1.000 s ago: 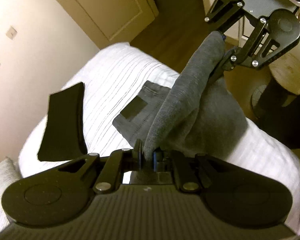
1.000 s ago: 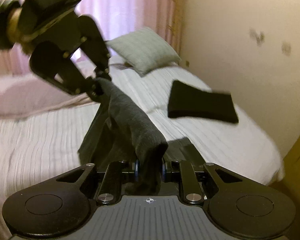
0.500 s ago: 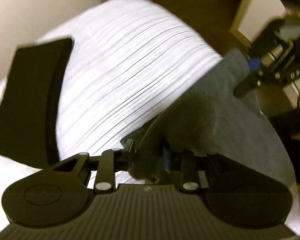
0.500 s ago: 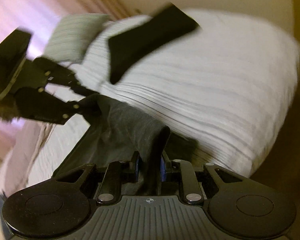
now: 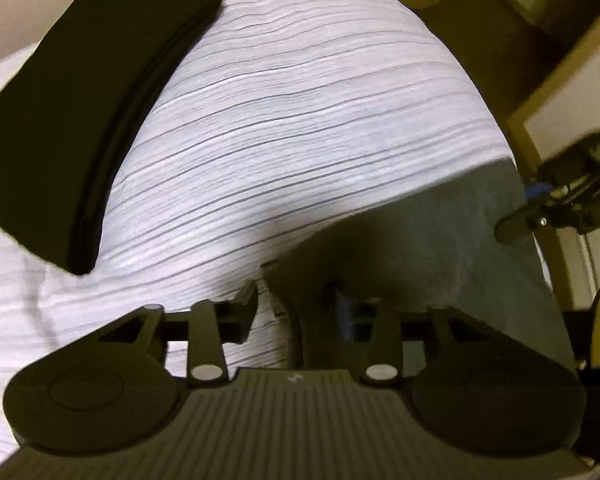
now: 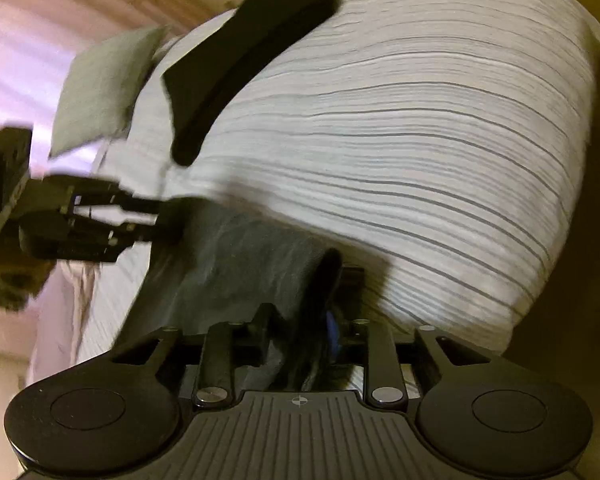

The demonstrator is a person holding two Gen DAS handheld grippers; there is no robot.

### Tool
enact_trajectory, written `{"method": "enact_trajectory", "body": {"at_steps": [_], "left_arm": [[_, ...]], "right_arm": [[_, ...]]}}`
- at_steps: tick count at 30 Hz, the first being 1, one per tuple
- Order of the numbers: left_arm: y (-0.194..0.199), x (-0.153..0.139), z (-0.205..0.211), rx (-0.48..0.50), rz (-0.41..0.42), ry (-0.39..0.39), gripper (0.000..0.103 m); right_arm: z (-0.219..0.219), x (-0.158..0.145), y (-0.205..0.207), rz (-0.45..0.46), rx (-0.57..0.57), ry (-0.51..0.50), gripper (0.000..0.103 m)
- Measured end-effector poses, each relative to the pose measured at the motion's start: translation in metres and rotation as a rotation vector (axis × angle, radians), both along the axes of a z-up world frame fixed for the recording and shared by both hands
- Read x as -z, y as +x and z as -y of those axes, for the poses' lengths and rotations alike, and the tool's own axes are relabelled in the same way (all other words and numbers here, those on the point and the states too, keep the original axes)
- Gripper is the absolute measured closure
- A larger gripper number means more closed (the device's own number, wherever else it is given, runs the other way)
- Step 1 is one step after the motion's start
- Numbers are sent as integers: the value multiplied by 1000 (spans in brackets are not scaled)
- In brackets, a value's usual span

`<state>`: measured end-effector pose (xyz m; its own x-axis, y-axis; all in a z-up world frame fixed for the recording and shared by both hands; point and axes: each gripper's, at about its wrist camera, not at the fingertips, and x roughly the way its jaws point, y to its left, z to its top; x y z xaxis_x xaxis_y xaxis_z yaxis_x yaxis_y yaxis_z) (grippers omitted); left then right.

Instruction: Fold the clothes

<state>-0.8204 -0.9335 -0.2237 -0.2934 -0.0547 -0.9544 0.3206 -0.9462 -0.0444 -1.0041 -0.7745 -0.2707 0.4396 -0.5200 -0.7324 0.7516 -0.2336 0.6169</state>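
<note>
A soft, fleecy grey garment (image 5: 452, 248) lies on the near edge of the bed (image 5: 300, 128), whose white cover is ribbed with thin dark stripes. The left gripper (image 5: 296, 304) stands spread, cloth draped against one finger. The right gripper (image 6: 300, 320) is pressed together on a dark bunched fold of the garment. A flat, black folded piece (image 5: 80, 100) rests farther up the bed, near a grey pillow (image 6: 100, 88).

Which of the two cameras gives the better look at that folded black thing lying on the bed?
The left wrist view: the folded black garment is large and sharp there, its layered edge plain. The right wrist view shows it smaller, farther off and blurred.
</note>
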Motion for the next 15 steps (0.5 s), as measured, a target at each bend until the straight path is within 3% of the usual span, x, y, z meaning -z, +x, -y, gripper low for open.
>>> {"method": "enact_trajectory", "body": {"at_steps": [3, 4, 6, 8, 10, 15], "left_arm": [[18, -16, 3, -44, -7, -43, 66], [25, -22, 4, -71, -19, -47, 72], [37, -31, 3, -119, -59, -32, 73], [41, -36, -1, -143, -113, 23, 73], [34, -27, -7, -136, -112, 49, 73], [27, -8, -11, -129, -76, 36, 73]], "right_arm": [[-14, -14, -6, -24, 52, -24, 76], [-18, -19, -8, -34, 73, -31, 76], [-26, -31, -6, -74, 100, -63, 76], [-21, -23, -6, -80, 94, -47, 76], [-16, -14, -5, -86, 89, -32, 76], [-3, 6, -4, -100, 74, 4, 77]]}}
